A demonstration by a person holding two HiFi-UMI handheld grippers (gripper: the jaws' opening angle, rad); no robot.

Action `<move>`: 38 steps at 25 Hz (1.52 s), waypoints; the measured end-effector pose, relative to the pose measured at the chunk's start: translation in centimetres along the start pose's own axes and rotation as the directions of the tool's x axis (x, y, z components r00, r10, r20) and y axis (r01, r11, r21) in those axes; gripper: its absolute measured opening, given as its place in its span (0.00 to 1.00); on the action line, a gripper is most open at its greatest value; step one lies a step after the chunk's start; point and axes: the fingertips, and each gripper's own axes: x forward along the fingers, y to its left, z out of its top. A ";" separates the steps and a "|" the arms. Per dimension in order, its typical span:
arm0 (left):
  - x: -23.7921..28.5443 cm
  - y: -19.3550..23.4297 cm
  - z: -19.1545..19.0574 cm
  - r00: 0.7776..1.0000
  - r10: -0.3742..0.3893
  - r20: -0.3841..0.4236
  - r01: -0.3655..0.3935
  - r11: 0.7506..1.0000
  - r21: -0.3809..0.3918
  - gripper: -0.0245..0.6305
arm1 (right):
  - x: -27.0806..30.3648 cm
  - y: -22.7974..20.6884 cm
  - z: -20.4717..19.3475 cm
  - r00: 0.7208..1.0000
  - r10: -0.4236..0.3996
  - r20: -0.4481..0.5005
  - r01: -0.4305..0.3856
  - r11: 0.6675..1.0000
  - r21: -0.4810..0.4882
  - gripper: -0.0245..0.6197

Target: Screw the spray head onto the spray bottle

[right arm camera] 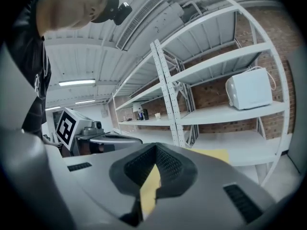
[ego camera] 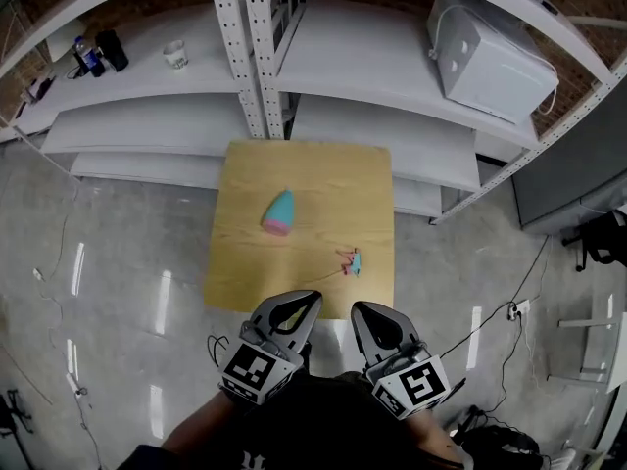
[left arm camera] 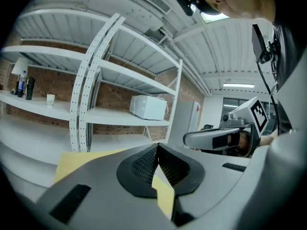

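White metal shelving (ego camera: 392, 76) fills the far side of the room ahead of you, against a brick wall. A white box-shaped appliance (ego camera: 485, 52) sits on a shelf at the right, and a cup (ego camera: 175, 55) and some dark bottles (ego camera: 98, 55) on a shelf at the left. The floor (ego camera: 127, 262) is glossy grey concrete. Just in front of the shelving stands a small square wooden table (ego camera: 245, 272).

You hold your left gripper (ego camera: 306, 302) and right gripper (ego camera: 364, 311) side by side at the table's near edge, both aimed toward the shelves. Each gripper view shows its jaws pressed together with nothing between them.

The spray bottle (ego camera: 278, 211) lies on its side near the middle of the table. Its long axis runs on a slant, with the wider pink end toward you and to the left. The teal end tapers away toward the shelves and to the right. It lies well ahead of your left gripper, apart from both tools.

The spray head (ego camera: 353, 260) lies by the table's right edge, apart from the bottle and nearer to you. It is almost straight ahead of your right gripper but not touching it. A thin tube trails from it toward the near left. It is too small to tell which way its nozzle faces.
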 end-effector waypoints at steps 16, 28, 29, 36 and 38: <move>12.2 21.5 -13.5 0.921 0.132 -0.365 -0.203 0.966 -0.161 0.23 | 11.3 -6.9 -6.1 0.970 0.105 -0.218 -0.076 0.988 0.136 0.05; 18.6 31.1 -25.4 0.638 0.243 -0.731 -0.269 0.959 0.083 0.55 | 12.7 -12.5 -11.0 0.935 0.145 -0.324 -0.067 0.969 0.239 0.05; 18.8 31.3 -26.1 0.619 0.233 -0.750 -0.258 0.962 0.086 0.55 | 12.7 -12.9 -11.2 0.935 0.142 -0.326 -0.061 0.967 0.246 0.05; 20.4 31.9 -27.3 0.567 0.240 -0.788 -0.227 0.965 0.131 0.58 | 13.2 -15.1 -12.2 0.931 0.135 -0.338 -0.036 0.958 0.283 0.05; 20.7 32.0 -27.2 0.561 0.244 -0.791 -0.222 0.965 0.141 0.58 | 13.3 -15.4 -12.3 0.931 0.135 -0.340 -0.034 0.957 0.288 0.05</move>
